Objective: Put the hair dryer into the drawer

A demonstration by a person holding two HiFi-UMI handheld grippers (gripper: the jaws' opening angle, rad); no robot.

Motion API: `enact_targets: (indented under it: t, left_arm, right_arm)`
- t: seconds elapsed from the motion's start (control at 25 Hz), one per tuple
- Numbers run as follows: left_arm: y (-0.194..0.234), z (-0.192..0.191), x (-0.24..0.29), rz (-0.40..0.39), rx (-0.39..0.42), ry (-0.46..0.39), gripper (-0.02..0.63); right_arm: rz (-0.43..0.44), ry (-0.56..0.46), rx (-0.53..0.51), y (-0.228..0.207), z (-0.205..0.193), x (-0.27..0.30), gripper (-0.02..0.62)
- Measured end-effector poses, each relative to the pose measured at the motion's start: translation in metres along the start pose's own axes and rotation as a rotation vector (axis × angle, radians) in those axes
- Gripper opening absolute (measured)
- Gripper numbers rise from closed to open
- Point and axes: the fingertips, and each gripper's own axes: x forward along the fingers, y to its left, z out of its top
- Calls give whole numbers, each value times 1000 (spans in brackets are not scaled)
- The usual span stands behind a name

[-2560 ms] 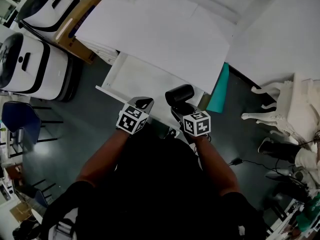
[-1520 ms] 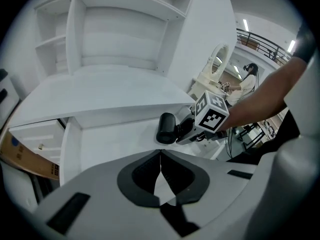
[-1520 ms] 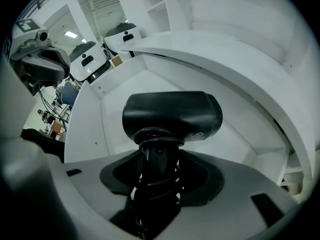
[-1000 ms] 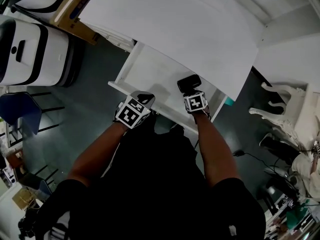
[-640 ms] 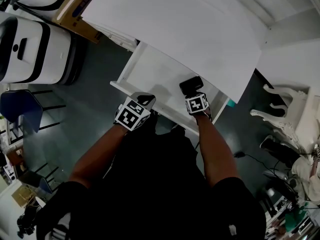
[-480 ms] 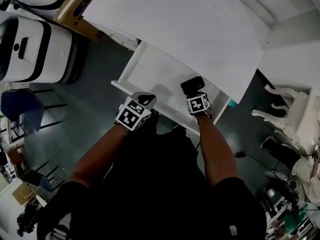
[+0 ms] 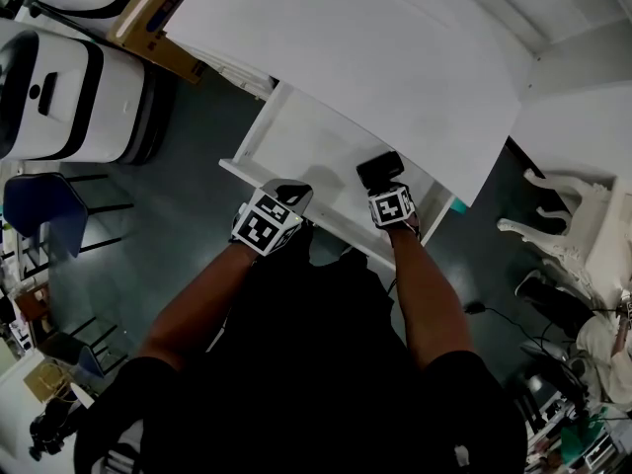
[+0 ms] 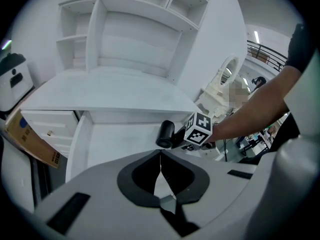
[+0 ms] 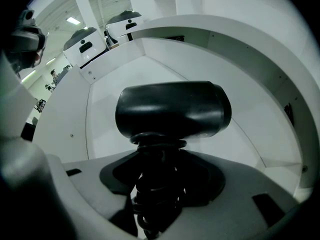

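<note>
The right gripper (image 9: pixel 159 184) holds the hair dryer (image 9: pixel 172 109) in its fingers inside the open drawer (image 7: pixel 296 141), not let go yet; the left gripper (image 8: pixel 160 156) has its fingers together, holding nothing.

A white desk (image 7: pixel 375 47) with its drawer (image 7: pixel 301 146) pulled open stands on the dark floor (image 7: pixel 168 235).

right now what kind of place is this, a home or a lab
Probably a lab or test space rather than a home: a white desk with an open drawer stands on a dark floor beside bulky white machines, a cardboard box and a blue chair.
</note>
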Motion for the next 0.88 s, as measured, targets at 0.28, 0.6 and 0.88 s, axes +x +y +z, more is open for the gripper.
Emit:
enact_targets:
  t: [0.28, 0.6, 0.88]
  left_arm:
    - [-2, 2, 2, 10, -6, 2, 9]
    - [-16, 12, 1, 21, -2, -19, 9]
    - [-34, 23, 5, 27, 11, -42, 9]
  right_arm:
    - [31, 4, -28, 6, 2, 1, 238]
    - [41, -69, -47, 8, 10, -24, 241]
    - [22, -115, -9, 3, -1, -47, 241]
